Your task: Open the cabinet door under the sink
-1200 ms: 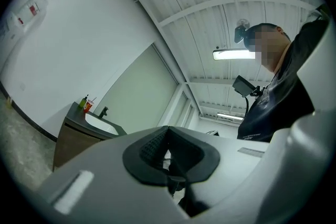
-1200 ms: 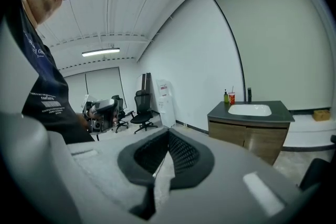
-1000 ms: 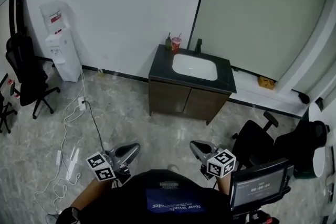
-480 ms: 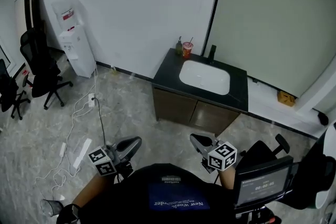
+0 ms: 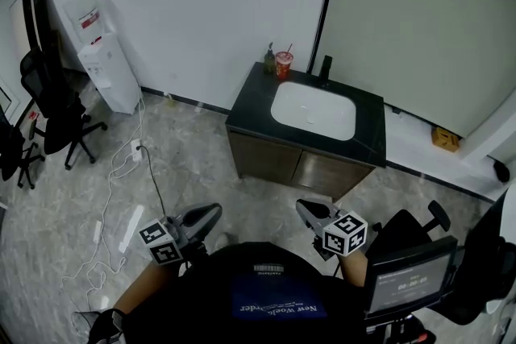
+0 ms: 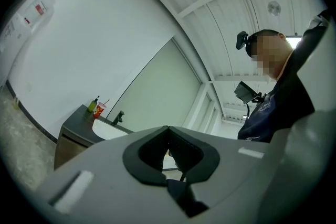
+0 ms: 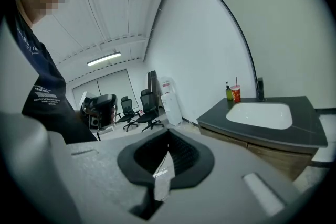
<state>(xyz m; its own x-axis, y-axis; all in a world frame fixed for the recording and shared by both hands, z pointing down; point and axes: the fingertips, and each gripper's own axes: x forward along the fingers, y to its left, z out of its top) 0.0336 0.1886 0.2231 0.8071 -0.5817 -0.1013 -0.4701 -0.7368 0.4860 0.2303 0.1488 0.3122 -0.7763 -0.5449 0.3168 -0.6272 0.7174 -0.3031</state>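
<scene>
The cabinet (image 5: 298, 167) stands against the wall ahead of me, its doors (image 5: 266, 160) flush and closed below the dark surface (image 5: 250, 104) that carries the white sink (image 5: 313, 110). A water dispenser (image 5: 105, 70) stands well to its left. My left tool (image 5: 214, 211) and right tool (image 5: 301, 207) are both closed and empty, well apart from the doors. A red cup (image 5: 283, 64) sits behind the sink.

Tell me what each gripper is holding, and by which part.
Nothing is held. The left gripper and the right gripper both have their jaws together with nothing between them, apart from the cabinet.
</scene>
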